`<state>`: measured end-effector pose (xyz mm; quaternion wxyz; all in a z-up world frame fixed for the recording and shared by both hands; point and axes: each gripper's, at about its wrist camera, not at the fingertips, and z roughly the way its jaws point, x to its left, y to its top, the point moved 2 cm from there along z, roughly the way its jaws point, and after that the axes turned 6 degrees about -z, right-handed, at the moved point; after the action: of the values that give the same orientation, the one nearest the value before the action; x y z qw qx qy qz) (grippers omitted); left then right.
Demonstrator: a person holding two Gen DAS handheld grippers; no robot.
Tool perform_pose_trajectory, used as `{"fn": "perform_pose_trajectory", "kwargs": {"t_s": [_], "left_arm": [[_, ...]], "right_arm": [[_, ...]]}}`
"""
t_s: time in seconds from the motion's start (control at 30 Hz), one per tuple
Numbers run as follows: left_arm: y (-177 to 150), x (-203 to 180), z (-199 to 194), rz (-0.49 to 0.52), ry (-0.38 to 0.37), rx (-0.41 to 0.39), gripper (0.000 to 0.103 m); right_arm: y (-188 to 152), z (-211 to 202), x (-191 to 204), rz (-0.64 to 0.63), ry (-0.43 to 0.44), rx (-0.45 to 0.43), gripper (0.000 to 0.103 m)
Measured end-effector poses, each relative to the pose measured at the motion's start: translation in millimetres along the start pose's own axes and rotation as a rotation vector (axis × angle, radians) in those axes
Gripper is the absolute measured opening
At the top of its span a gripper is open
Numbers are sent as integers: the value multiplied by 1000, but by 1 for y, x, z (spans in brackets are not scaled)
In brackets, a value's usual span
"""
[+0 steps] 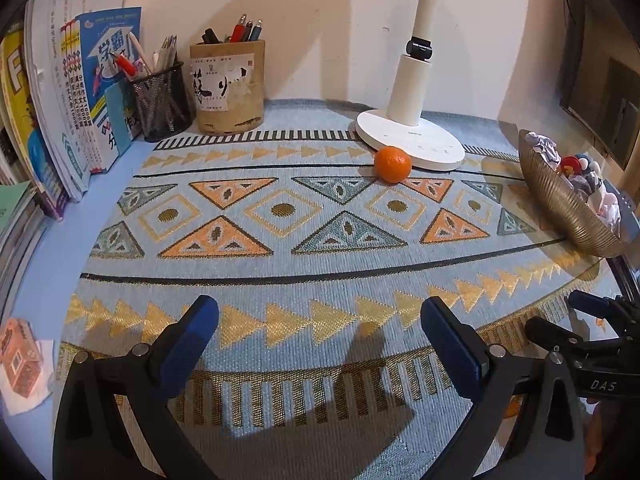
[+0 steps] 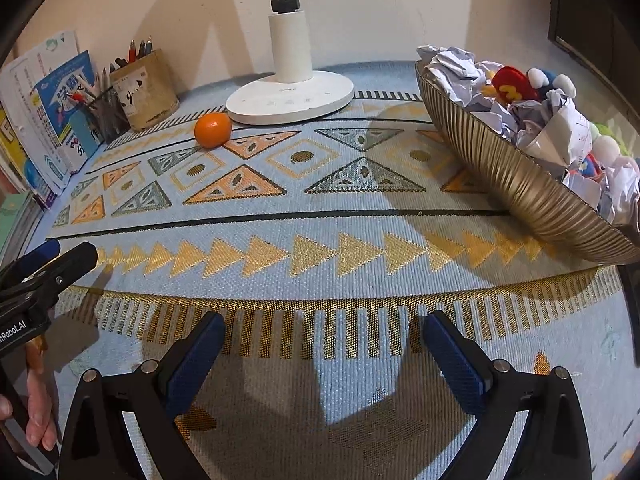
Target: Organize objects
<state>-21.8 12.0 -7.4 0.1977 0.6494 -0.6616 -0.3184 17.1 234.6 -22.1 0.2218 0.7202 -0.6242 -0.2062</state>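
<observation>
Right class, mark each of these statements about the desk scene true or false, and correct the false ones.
1. The orange lies beside the white lamp base. True.
2. The gold bowl is empty. False: it holds crumpled paper and soft toys.
3. The left gripper and right gripper are both open, holding nothing. True.
4. The mesh pen cup lies tipped over. False: it stands upright beside the tan pen holder.
</observation>
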Motion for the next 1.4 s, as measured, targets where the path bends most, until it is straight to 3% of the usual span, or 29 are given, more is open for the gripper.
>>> {"fn": "perform_pose_trajectory", "kwargs": {"t_s": [0.7, 0.83, 0.93, 1.0, 1.1, 1.27, 1.4], "left_arm": [[-1, 0, 2, -2, 12, 16, 101], [-1, -3, -10, 16, 2, -42, 101], [-1, 0, -5, 16, 44, -3, 101], [-3, 9, -3, -13, 82, 71, 101], [-6, 26, -3, -93, 51, 116, 101], [-4, 40, 0, -172, 72, 140, 101], [-7, 22, 10, -37, 162, 188, 103]], "right_arm": [[0, 3, 4, -26, -17, 21, 103], [0, 3, 4, -27, -18, 22, 103], [0, 3, 4, -27, -20, 23, 103], [0, 3, 5, -32, -25, 27, 103], [-1, 4, 6, -36, -24, 30, 103], [3, 5, 6, -39, -24, 44, 103], [8, 8, 5, -54, -14, 78, 103]]}}
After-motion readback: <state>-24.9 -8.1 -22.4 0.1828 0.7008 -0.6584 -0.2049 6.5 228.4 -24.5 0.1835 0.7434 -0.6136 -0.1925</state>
